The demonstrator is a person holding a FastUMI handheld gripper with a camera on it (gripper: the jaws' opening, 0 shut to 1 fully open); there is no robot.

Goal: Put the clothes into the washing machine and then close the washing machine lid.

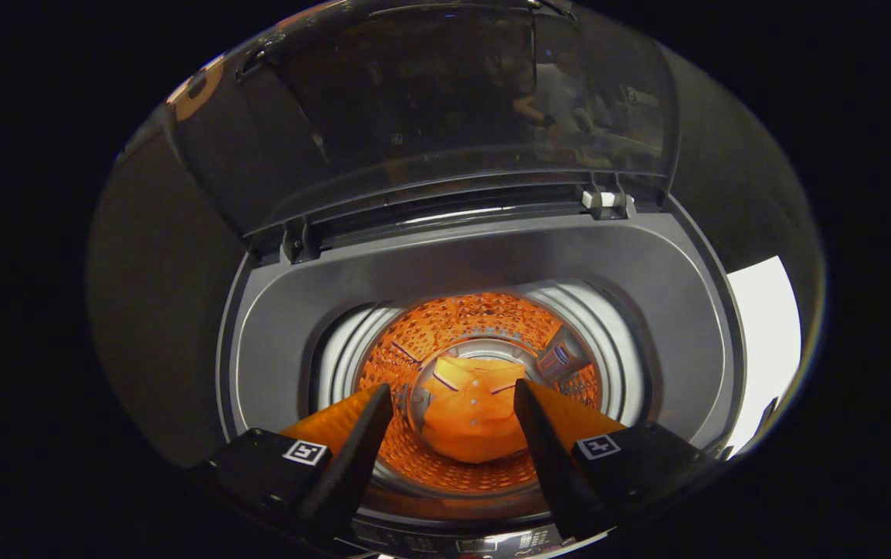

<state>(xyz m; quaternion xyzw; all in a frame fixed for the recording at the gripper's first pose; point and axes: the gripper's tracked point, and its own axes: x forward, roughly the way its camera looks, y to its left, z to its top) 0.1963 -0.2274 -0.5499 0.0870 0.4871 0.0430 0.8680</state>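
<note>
I look down into a top-loading washing machine (pixel 647 279) with a grey top rim. Its transparent lid (pixel 453 109) stands raised at the back on its hinges. An orange garment (pixel 470 415) with buttons lies crumpled at the bottom of the perforated drum (pixel 445 326), which glows orange. My gripper (pixel 453 400) hovers above the drum mouth, open, with nothing between its fingers. The garment lies well below and beyond the fingertips, seen through the gap between them.
The machine's control panel (pixel 484 542) runs along the near edge under the fingers. A small box-like fitting (pixel 562 357) sits on the drum's right wall. A white surface (pixel 763 341) shows beyond the machine's right side.
</note>
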